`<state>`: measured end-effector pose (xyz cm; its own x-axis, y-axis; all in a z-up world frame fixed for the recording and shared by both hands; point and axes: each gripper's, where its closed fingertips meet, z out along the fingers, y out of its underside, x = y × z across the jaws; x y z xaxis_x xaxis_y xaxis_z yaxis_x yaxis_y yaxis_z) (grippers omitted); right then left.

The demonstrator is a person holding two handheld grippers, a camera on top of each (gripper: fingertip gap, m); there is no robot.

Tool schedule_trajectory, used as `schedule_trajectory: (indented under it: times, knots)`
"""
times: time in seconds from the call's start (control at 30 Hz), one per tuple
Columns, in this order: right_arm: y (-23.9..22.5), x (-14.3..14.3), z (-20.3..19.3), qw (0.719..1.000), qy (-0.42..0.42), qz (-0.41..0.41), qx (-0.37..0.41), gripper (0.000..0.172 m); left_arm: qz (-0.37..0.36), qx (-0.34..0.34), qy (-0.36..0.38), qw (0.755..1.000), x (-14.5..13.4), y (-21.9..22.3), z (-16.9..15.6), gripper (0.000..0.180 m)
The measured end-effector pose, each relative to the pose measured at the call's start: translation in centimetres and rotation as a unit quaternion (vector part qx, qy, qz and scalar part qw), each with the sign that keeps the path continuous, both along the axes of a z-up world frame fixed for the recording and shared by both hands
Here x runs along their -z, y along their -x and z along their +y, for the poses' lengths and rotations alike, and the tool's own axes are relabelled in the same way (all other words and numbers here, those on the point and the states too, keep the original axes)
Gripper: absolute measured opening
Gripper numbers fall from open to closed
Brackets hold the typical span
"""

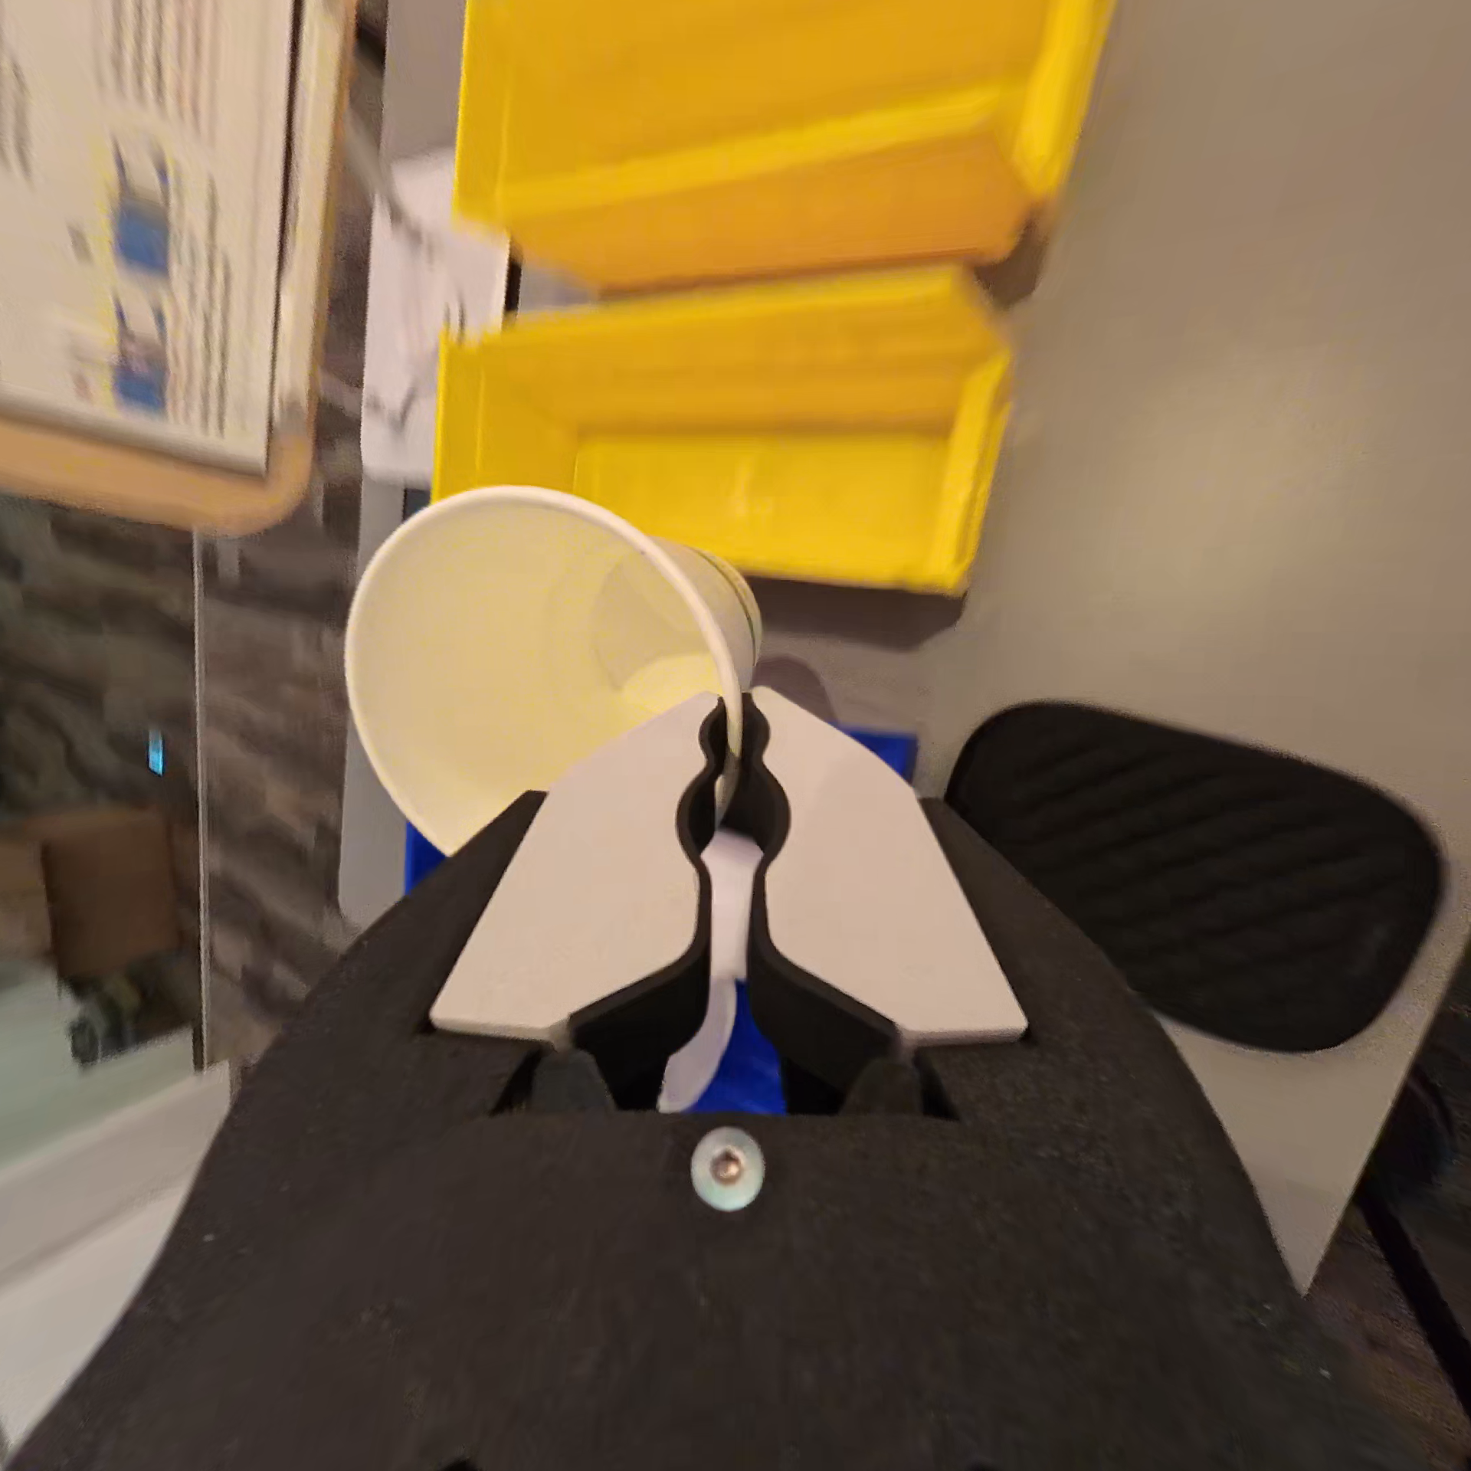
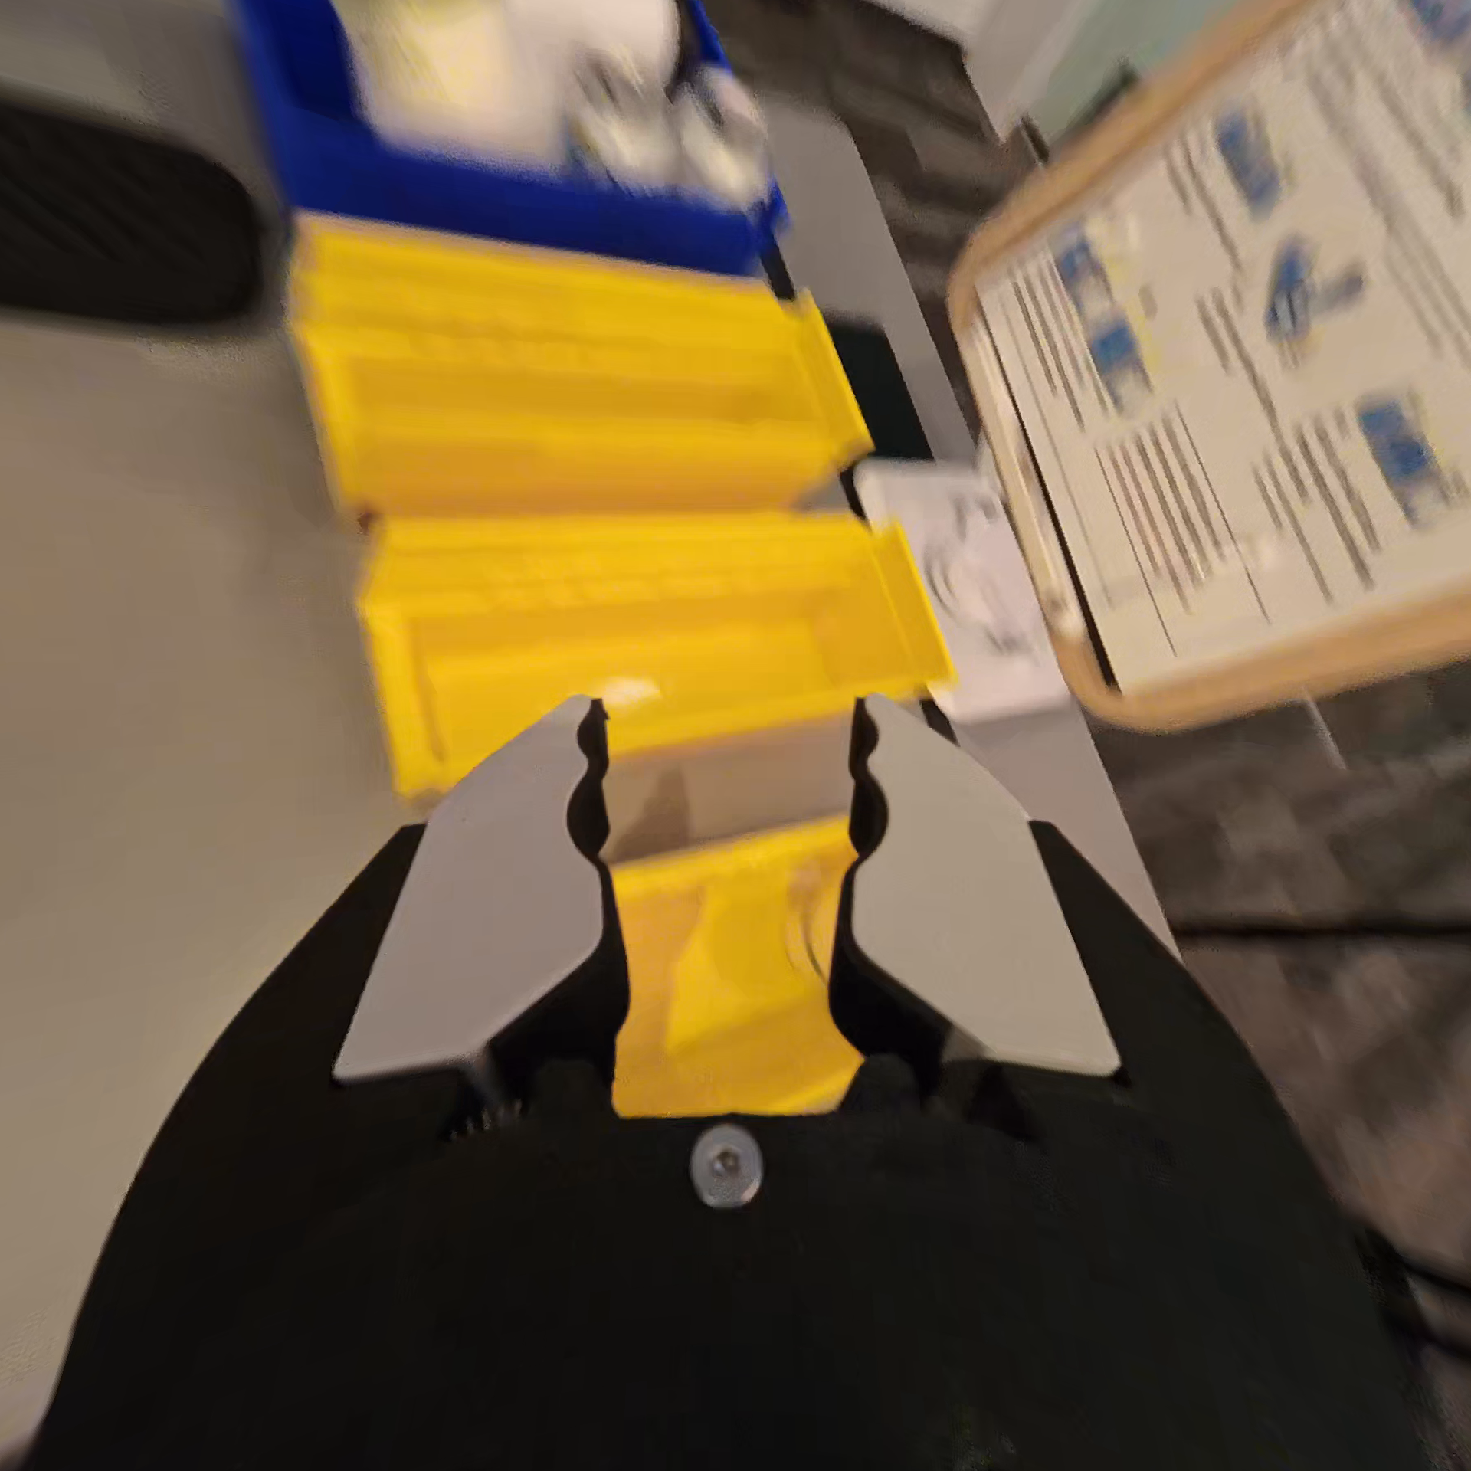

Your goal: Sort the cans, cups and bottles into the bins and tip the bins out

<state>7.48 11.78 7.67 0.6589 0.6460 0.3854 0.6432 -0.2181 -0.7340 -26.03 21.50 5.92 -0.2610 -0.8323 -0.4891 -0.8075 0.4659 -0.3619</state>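
Observation:
My left gripper [image 1: 736, 716] is shut on the rim of a white paper cup [image 1: 525, 653]. The cup hangs tilted with its open mouth toward the camera, held above a blue bin [image 1: 891, 756] that shows under the fingers. Two empty yellow bins [image 1: 756, 446] lie beyond it on the grey table. My right gripper [image 2: 728, 716] is open and holds nothing. It hovers over a row of yellow bins: one [image 2: 637, 629] lies just past the fingertips and another [image 2: 732, 971] shows below between the fingers. A blue bin [image 2: 477, 191] with blurred whitish things in it stands at the far end.
A black chair back [image 1: 1194, 868] stands at the table's right edge; it also shows in the right wrist view [image 2: 119, 223]. A wood-framed board with printed sheets [image 1: 135, 239] hangs at the left, and it shows in the right wrist view [image 2: 1234, 358]. The grey table [image 2: 159, 597] lies left of the bins. Across from one pair of fingers to the other is roughly 35 centimeters.

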Motion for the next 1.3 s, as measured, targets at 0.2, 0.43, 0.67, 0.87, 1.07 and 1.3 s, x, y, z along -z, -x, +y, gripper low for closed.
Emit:
schedule_trajectory:
  times: [0.2, 0.43, 0.67, 0.87, 1.07, 1.3]
  knots:
    - [11.9, -4.1, -1.7, 0.979, 0.026, 0.133, -0.154, 0.077, -0.019, 0.181, 0.032, 0.983, -3.5, -7.0, -10.2, 0.002]
    - [15.0, -4.2, -3.2, 0.965, 0.064, 0.149, -0.207, 0.086, 0.01, 0.26, 0.02, 0.965, -3.4, -10.9, -14.9, 0.002]
    - [15.3, -2.8, -5.1, 0.954, 0.117, 0.137, -0.24, 0.078, 0.038, 0.291, 0.018, 0.956, -2.7, -12.0, -16.7, 0.003]
    - [13.3, -3.4, -4.9, 0.963, 0.074, 0.156, -0.206, 0.077, -0.043, 0.231, -0.02, 0.972, -4.7, -13.6, -14.9, 0.051]
    - [-1.5, -5.1, -1.4, 0.958, -0.093, 0.248, 0.106, 0.077, -0.169, 0.16, -0.04, 0.972, -9.1, -12.0, -11.7, 0.05]
    - [-8.7, 5.7, 0.1, 0.912, -0.027, 0.262, 0.314, 0.078, -0.164, 0.128, -0.046, 0.977, -7.9, -10.0, -10.2, 0.049]
